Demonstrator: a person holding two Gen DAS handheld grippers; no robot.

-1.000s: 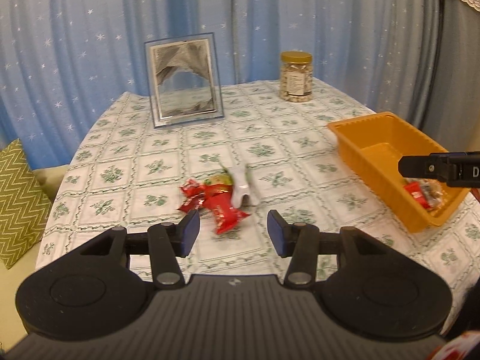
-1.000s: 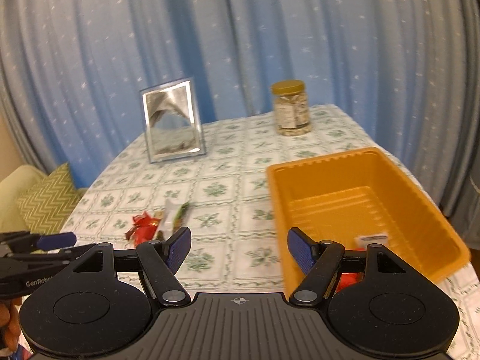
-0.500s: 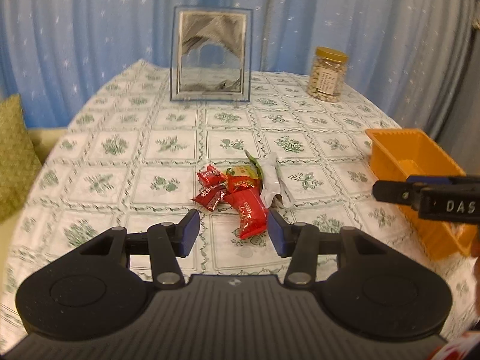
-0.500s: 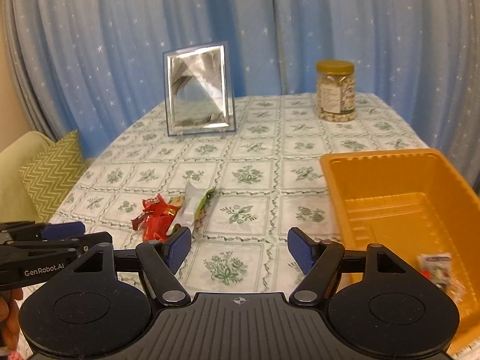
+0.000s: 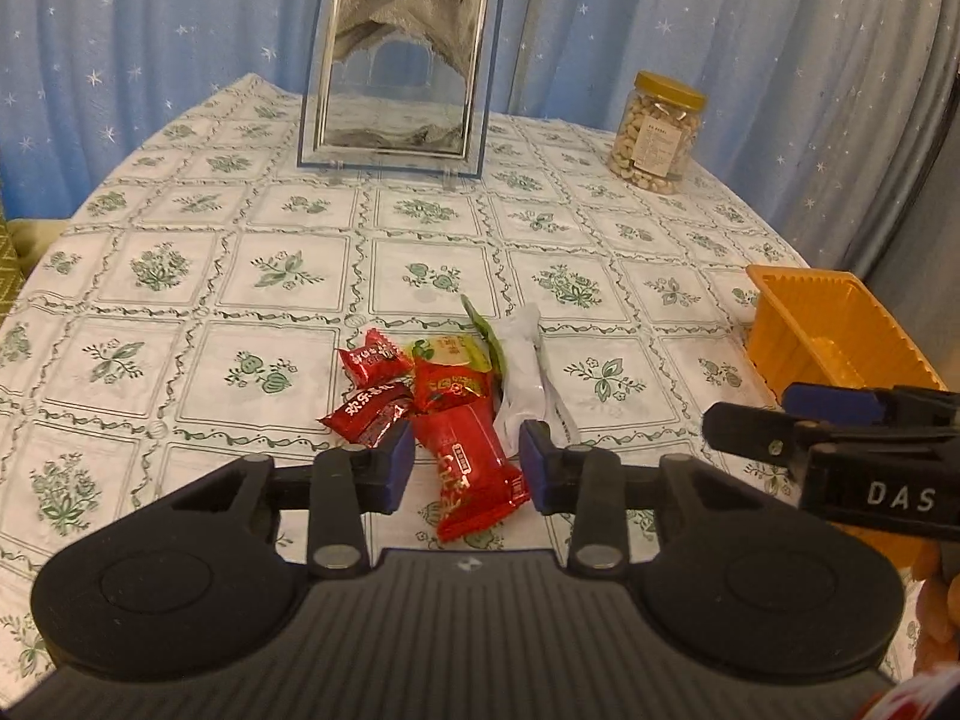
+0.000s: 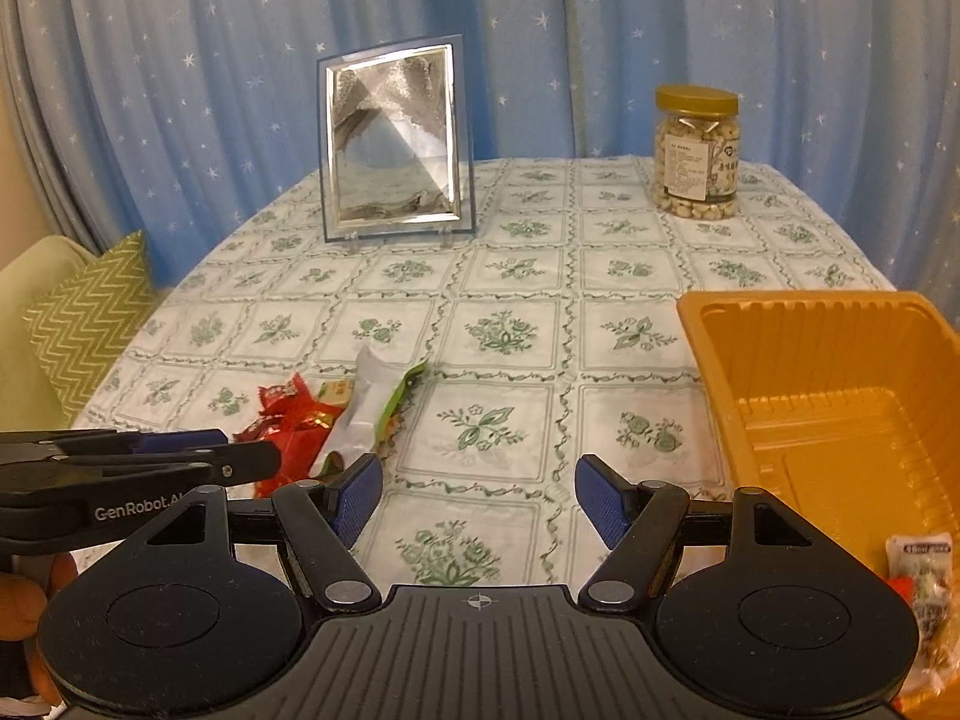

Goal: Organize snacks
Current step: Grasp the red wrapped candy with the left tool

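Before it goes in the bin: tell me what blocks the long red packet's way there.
Nothing visible: bare patterned tablecloth lies between the long red foil packet and the orange plastic bin. The right gripper hovers above that stretch.

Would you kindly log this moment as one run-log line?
left gripper: closing around large red packet, not yet gripped | right gripper: open, empty | orange bin: one packet inside

From my station both feeds looked evenly lit by soft, warm indoor light, with only faint shadows. The picture frame (image 6: 393,138) threw back a bright glare on its glass. Fisheye bending curved the curtains (image 5: 150,30) and darkened the corners. Focus stayed sharp, without motion blur.
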